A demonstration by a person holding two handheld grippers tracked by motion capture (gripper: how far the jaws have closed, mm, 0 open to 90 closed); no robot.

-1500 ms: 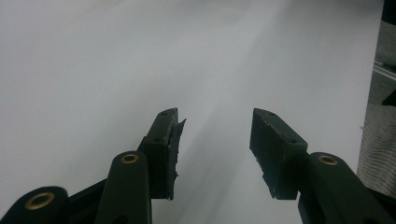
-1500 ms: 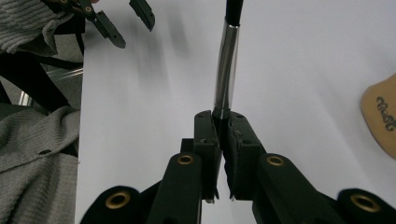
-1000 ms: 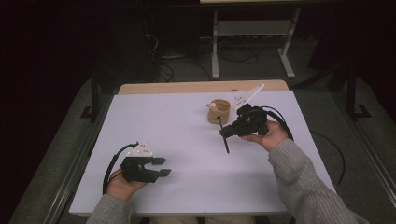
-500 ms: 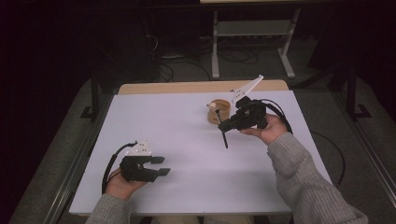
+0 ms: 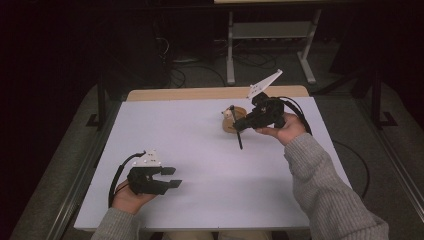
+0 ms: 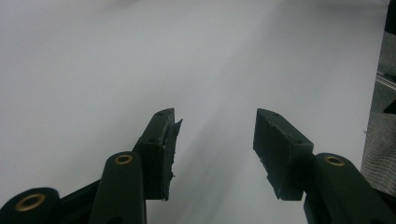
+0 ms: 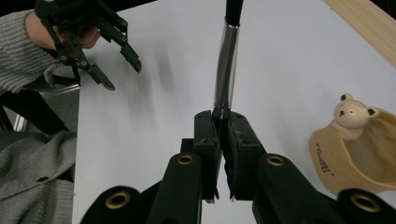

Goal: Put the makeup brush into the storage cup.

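My right tool [image 5: 241, 123] is clamped tight on one slim rod [image 7: 227, 70], a brush or pen by the look of it: a shiny metal sleeve where my jaws pinch it, then a matt black shaft running out ahead. From the high view it hangs tilted over the far right part of the worktop [image 5: 200, 150], its tip close to the white sheet. Just beside it stands one tan holder [image 7: 355, 158], smooth and rounded like glazed clay, with one small cream bear head on its rim. My left tool [image 5: 167, 177] rests at the near left, jaws about half apart with nothing between them, their flat black pads rough at the edges. The worktop is plain matt white, with a wooden strip along its far edge
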